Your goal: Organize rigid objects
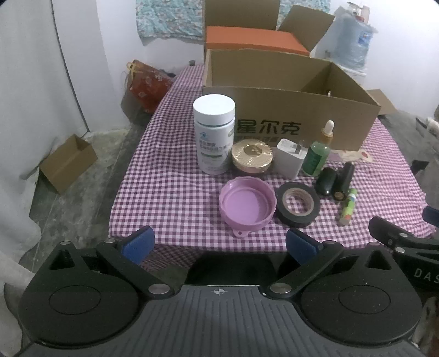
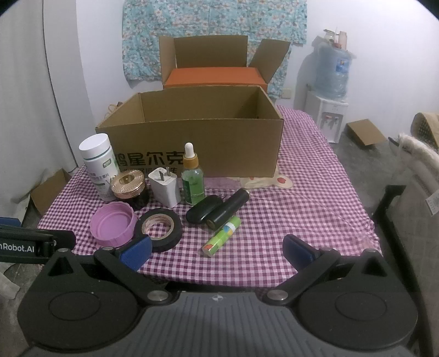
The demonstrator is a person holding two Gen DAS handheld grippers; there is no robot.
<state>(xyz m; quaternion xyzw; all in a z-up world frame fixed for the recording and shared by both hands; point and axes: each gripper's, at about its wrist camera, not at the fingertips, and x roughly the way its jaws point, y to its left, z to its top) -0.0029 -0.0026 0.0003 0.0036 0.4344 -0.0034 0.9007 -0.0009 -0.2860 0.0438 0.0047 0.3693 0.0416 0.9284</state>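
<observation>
Objects on checked cloth: two black tubes, one tape roll, both tongs apart, empty.

I see white walls, a floral curtain, a grey concrete floor, and a water dispenser standing against the wall.

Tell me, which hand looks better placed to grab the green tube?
Probably the right gripper: the green tube lies just ahead between its open fingers. From the left gripper, the tube sits far off to the side.
</observation>
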